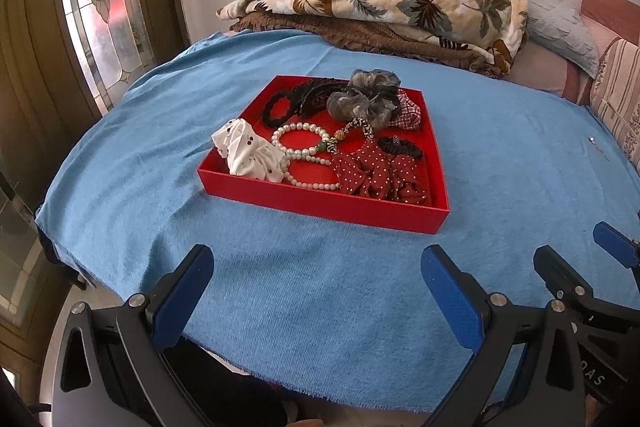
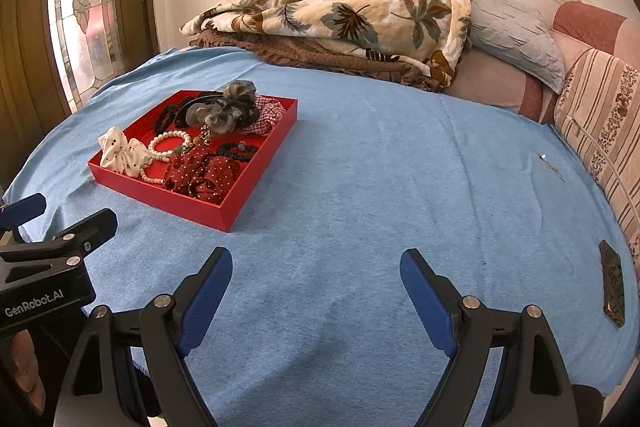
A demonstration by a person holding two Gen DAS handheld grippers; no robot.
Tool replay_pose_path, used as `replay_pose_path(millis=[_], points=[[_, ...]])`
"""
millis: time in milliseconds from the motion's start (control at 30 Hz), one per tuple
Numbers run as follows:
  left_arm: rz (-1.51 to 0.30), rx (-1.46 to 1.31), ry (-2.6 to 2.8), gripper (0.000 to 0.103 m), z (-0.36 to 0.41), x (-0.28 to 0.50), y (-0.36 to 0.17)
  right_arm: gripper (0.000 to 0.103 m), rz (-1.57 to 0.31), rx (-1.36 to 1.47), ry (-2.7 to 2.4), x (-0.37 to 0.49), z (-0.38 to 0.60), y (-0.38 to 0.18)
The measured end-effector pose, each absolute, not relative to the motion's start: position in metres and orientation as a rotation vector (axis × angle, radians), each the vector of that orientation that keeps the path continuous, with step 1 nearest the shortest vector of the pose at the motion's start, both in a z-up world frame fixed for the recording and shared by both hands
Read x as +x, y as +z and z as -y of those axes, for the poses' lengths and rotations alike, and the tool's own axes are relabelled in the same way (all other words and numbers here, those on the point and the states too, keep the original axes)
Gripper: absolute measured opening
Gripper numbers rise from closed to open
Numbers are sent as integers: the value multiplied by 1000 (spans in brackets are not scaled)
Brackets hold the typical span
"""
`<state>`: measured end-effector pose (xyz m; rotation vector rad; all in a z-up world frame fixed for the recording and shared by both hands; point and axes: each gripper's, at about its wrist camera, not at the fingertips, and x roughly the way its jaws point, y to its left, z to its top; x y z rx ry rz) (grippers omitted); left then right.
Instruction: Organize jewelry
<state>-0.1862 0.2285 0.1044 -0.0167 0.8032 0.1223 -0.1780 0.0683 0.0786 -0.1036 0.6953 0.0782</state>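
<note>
Left wrist view shows both grippers, left (image 1: 316,291) and right (image 2: 316,291), spread wide and empty; the pearl bracelet (image 1: 304,147) in the tray (image 1: 320,205) looks light, slippery, best pinched across its beads.

My jaws are blue-padded; the tray (image 1: 320,201) is red, the cloth (image 1: 280,287) blue, one scrunchie (image 1: 376,175) dark red with white dots, the blanket (image 2: 360,15) leaf-printed cream.

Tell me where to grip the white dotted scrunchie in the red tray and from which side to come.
Grip the white dotted scrunchie by its puffed upper fold, coming from above. It sits in the near-left corner of the red tray, draped over the rim, so the walls block a low approach. The pearl bracelet touches its right side; pinching on the left part probably avoids snagging the beads. The open left gripper is nearest.
</note>
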Motion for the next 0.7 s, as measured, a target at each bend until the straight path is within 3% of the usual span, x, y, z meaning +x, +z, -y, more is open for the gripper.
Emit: replay_pose_path(millis=[700], points=[[-775, 12, 139, 103, -233, -175, 123, 90, -710, -88, 128, -177, -67, 78]])
